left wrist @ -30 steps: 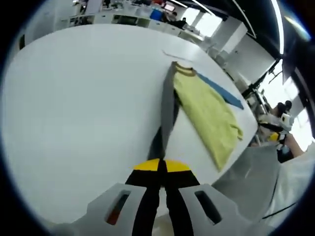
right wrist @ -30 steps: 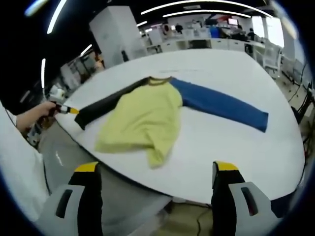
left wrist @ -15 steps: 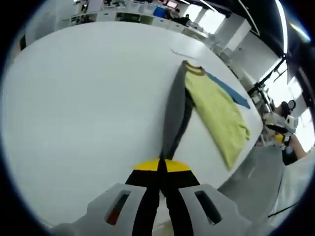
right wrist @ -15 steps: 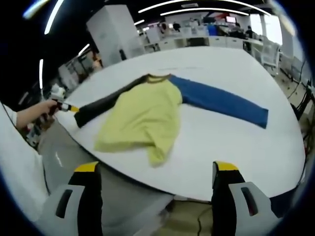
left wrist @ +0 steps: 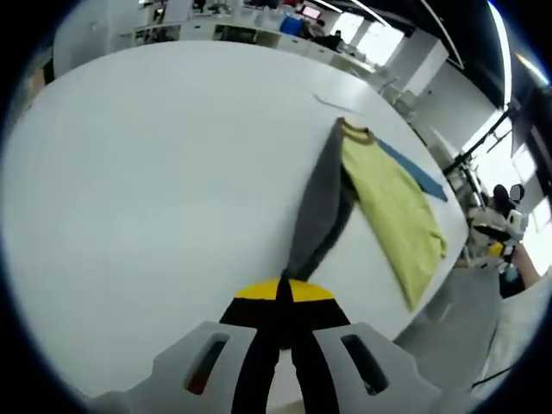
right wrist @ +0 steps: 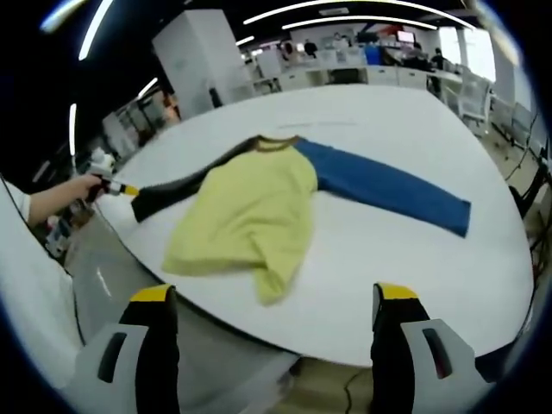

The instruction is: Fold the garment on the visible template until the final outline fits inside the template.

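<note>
A long-sleeved shirt lies on the white table: yellow-green body (right wrist: 246,211), blue sleeve (right wrist: 388,188) stretched to the right, dark grey sleeve (right wrist: 172,191) stretched to the left. In the left gripper view the grey sleeve (left wrist: 321,207) runs from the collar down to my left gripper (left wrist: 283,293), which is shut on its cuff; the yellow body (left wrist: 392,207) lies beyond. In the right gripper view the left gripper (right wrist: 119,189) shows at the sleeve end, held by a hand. My right gripper (right wrist: 272,302) hangs open off the table's near edge, holding nothing.
The round white table (left wrist: 147,172) has wide bare surface left of the shirt. A thin pale line (left wrist: 323,101), perhaps a template edge, lies beyond the collar. Desks, monitors and a white cabinet (right wrist: 203,65) stand behind. A person's sleeve (right wrist: 26,285) fills the left side.
The grey sleeve has been drawn out straighter and flatter on the table by my left gripper. The shirt body has shifted slightly. My right gripper has stayed open in place.
</note>
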